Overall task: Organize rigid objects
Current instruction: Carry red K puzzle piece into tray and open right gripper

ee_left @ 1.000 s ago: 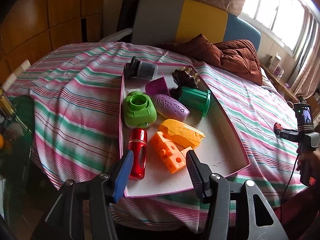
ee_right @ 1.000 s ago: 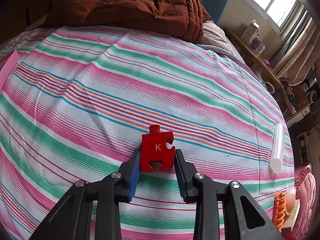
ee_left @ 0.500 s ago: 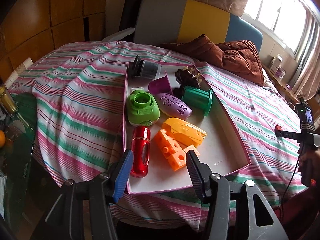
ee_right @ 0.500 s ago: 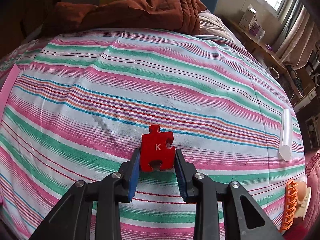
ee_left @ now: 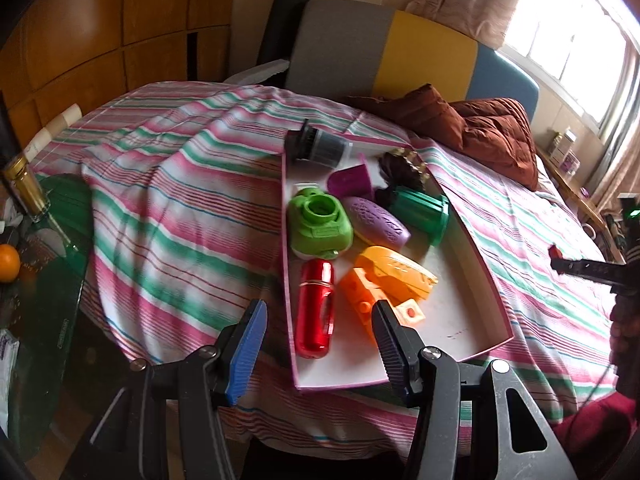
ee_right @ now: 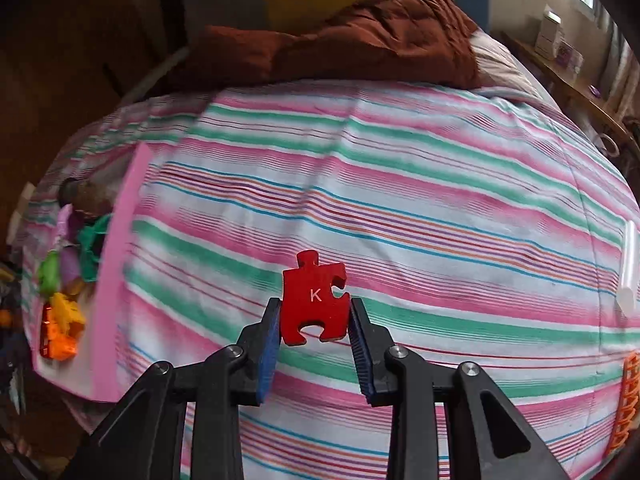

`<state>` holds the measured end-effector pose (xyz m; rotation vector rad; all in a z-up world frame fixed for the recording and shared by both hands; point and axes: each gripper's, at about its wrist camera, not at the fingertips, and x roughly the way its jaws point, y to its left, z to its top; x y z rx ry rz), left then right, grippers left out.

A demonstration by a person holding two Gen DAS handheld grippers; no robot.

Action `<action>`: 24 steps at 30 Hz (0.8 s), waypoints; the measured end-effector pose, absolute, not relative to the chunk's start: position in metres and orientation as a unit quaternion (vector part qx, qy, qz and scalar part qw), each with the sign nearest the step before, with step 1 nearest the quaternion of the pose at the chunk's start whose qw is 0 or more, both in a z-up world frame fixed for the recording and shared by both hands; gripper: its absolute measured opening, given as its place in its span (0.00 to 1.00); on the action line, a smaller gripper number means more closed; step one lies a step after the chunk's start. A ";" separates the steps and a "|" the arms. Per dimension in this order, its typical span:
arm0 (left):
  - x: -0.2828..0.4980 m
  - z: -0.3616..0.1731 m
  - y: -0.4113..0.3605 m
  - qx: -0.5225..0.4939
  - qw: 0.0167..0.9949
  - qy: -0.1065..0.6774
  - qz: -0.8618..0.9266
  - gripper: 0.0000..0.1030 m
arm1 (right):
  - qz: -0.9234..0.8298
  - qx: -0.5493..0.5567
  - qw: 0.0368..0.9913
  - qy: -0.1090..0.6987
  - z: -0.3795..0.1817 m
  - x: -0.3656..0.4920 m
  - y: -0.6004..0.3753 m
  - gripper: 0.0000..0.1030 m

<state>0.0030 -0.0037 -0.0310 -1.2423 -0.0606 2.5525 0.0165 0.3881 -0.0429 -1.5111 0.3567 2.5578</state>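
My right gripper is shut on a red puzzle piece marked K and holds it above the striped bedspread. A pink-rimmed tray holds a red bottle, an orange block, a green ring toy, a purple oval and a green spool. The tray's pink wall also shows in the right wrist view, at the left. My left gripper is open and empty over the tray's near edge. The right gripper shows at the right of the left wrist view.
A brown quilt lies at the bed's head. A white tube and an orange rack lie at the bed's right edge. A side table with an orange and a bottle stands at the left.
My right gripper has swung left with the puzzle piece, so the tray comes into its view. The left gripper has shifted slightly and stays open.
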 end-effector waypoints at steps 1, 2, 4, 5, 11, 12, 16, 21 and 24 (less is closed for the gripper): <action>0.003 -0.031 -0.007 -0.432 0.147 -0.023 0.889 0.54 | 0.860 -0.495 0.057 0.108 -0.035 0.013 0.370 0.31; 0.003 -0.031 -0.009 -0.432 0.145 -0.025 0.890 0.54 | 0.867 -0.487 0.038 0.097 -0.027 0.010 0.352 0.31; 0.002 -0.031 -0.013 -0.432 0.142 -0.027 0.890 0.54 | 0.875 -0.476 -0.001 0.085 -0.017 0.003 0.318 0.31; 0.003 -0.031 -0.014 -0.432 0.140 -0.028 0.890 0.54 | 0.878 -0.471 -0.022 0.077 -0.013 0.000 0.300 0.31; 0.002 -0.033 -0.022 -0.433 0.136 -0.035 0.890 0.54 | 0.876 -0.471 -0.097 0.031 -0.016 -0.016 0.219 0.31; 0.002 -0.033 -0.023 -0.433 0.136 -0.037 0.890 0.54 | 0.874 -0.476 -0.098 0.024 -0.021 -0.019 0.212 0.31; 0.002 -0.036 -0.026 -0.436 0.136 -0.040 0.889 0.54 | 0.863 -0.493 -0.108 0.017 -0.034 -0.031 0.196 0.31; 0.001 -0.039 -0.029 -0.439 0.135 -0.043 0.887 0.54 | 0.849 -0.518 -0.107 -0.002 -0.052 -0.037 0.185 0.31; 0.001 -0.041 -0.029 -0.442 0.134 -0.045 0.886 0.54 | 0.847 -0.524 -0.093 -0.006 -0.061 -0.043 0.188 0.32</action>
